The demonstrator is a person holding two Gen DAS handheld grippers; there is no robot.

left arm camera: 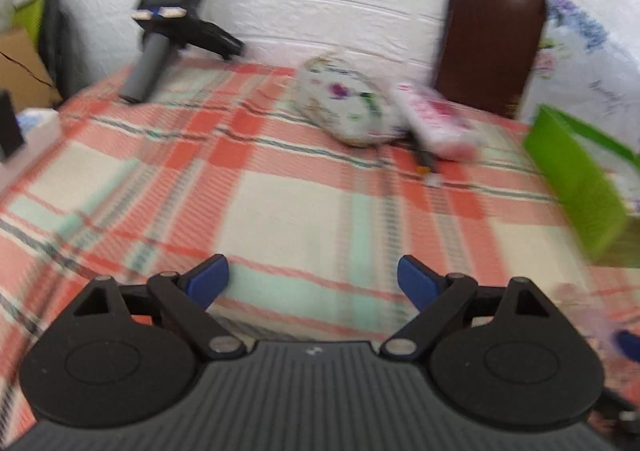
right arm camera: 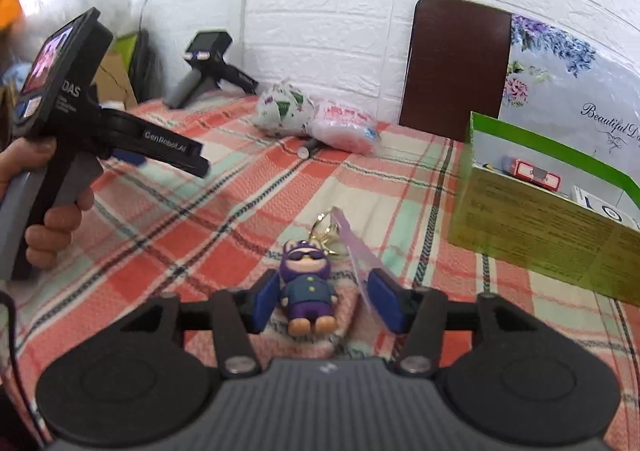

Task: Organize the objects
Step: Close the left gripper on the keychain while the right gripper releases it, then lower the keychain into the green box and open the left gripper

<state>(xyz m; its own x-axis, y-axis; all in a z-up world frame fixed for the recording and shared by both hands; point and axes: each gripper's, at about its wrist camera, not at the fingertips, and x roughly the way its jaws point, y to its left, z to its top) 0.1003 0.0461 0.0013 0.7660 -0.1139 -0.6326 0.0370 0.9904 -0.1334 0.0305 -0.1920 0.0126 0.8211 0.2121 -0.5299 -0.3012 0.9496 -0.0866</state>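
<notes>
A purple keychain figure (right arm camera: 306, 287) with sunglasses, a gold ring and a lilac strap lies on the plaid cloth (right arm camera: 224, 219). My right gripper (right arm camera: 324, 303) is open with the figure between its blue pads; the right pad stands clear of it. My left gripper (left arm camera: 314, 283) is open over bare cloth with nothing between its fingers. In the right wrist view a hand holds it at the left (right arm camera: 200, 167). A green box (right arm camera: 540, 227) stands at the right, also (left arm camera: 576, 187). It holds a red card pack (right arm camera: 536, 175) and a white box (right arm camera: 600, 207).
At the back lie a floral pouch (left arm camera: 344, 103), a pink packet (left arm camera: 440, 123) and a pen (left arm camera: 422, 159). A spare gripper device (left arm camera: 168, 35) stands at the back left by the white wall. A brown chair back (left arm camera: 492, 35) rises behind the table.
</notes>
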